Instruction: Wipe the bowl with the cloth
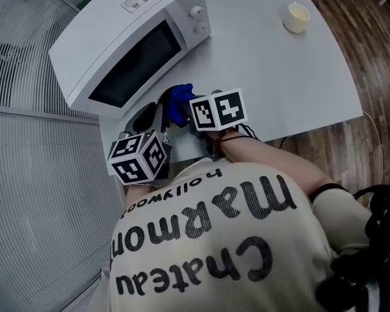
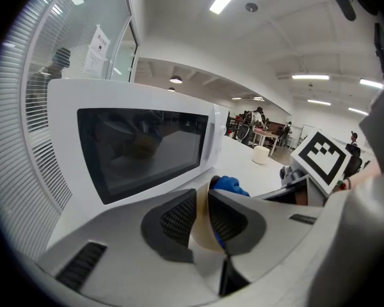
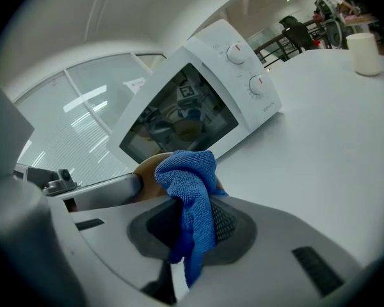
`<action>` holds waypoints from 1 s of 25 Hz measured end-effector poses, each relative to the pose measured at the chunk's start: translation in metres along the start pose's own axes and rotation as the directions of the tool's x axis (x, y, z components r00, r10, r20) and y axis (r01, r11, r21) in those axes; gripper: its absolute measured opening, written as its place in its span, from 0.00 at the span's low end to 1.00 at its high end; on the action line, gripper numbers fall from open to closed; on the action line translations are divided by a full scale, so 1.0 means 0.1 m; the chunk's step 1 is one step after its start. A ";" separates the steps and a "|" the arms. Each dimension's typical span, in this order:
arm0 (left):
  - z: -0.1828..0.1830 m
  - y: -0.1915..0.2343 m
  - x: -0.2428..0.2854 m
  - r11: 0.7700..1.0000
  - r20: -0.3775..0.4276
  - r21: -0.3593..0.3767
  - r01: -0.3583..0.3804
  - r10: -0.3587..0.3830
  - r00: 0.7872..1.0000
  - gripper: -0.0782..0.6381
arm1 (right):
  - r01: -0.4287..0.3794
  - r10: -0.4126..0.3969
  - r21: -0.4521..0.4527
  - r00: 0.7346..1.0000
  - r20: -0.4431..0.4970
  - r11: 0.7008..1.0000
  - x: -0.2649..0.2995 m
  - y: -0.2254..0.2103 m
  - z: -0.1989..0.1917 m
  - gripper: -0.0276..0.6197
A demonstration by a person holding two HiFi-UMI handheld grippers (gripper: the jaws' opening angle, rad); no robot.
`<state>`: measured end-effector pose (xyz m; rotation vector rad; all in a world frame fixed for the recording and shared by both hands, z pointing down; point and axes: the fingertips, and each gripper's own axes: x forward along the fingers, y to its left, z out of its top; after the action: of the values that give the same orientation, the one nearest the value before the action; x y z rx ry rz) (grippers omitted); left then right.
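Note:
My left gripper [image 2: 203, 203] is shut on the rim of a tan bowl [image 2: 201, 235], whose thin wall stands between the two dark pads. In the right gripper view, my right gripper [image 3: 192, 221] is shut on a blue cloth [image 3: 191, 184]. The cloth's bunched top lies against the bowl [image 3: 147, 171]. From the head view both grippers work close together at the table's near edge, in front of the microwave. The left marker cube [image 1: 140, 156] and right marker cube [image 1: 218, 109] cover most of the bowl, and only the cloth [image 1: 180, 101] shows.
A white microwave [image 1: 130, 41] with its door shut stands just behind the grippers on the white table [image 1: 279, 77]. A small cream cup [image 1: 297, 17] sits at the far right. Wooden floor lies right of the table, and a glass partition with blinds runs along the left.

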<state>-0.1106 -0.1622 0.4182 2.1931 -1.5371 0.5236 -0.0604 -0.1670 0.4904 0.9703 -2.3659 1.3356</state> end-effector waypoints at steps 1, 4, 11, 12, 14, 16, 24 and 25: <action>0.00 0.02 -0.01 1.000 0.001 -0.012 -0.002 0.002 1.000 0.20 | 0.009 -0.009 -0.008 1.000 0.003 1.000 -0.01 0.00 0.01 0.14; 0.01 0.06 -0.03 0.999 0.004 -0.044 -0.001 0.001 1.000 0.20 | 0.028 -0.028 -0.027 1.000 0.011 0.999 -0.03 0.01 0.04 0.14; -0.01 0.20 -0.06 0.996 0.006 -0.089 -0.001 0.001 1.000 0.20 | 0.089 -0.088 -0.101 0.996 0.011 0.991 -0.06 0.01 0.05 0.14; -0.02 0.22 -0.07 0.995 0.006 -0.099 -0.003 0.003 1.000 0.20 | 0.095 -0.094 -0.108 0.995 0.012 0.990 -0.07 0.01 0.05 0.14; -0.04 0.25 -0.07 0.994 0.007 -0.112 -0.005 0.006 1.000 0.20 | 0.106 -0.106 -0.106 0.994 0.014 0.989 -0.08 -0.02 0.04 0.14; -0.05 0.25 -0.05 0.994 0.008 -0.111 -0.007 0.008 1.000 0.20 | 0.117 -0.116 -0.092 0.993 0.016 0.989 -0.09 -0.05 0.04 0.14; 0.13 0.11 -0.11 0.991 0.069 -0.117 0.059 -0.051 0.996 0.19 | -0.223 0.221 0.003 0.968 0.119 0.975 -0.14 0.55 0.26 0.14; 0.17 0.08 -0.12 0.992 0.083 -0.105 0.069 -0.060 0.995 0.19 | -0.245 0.246 -0.018 0.962 0.123 0.969 -0.15 0.63 0.29 0.14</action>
<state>-0.1210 -0.1645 0.3988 2.1965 -1.4919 0.3294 -0.0883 -0.1621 0.4257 0.8003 -2.6540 1.3921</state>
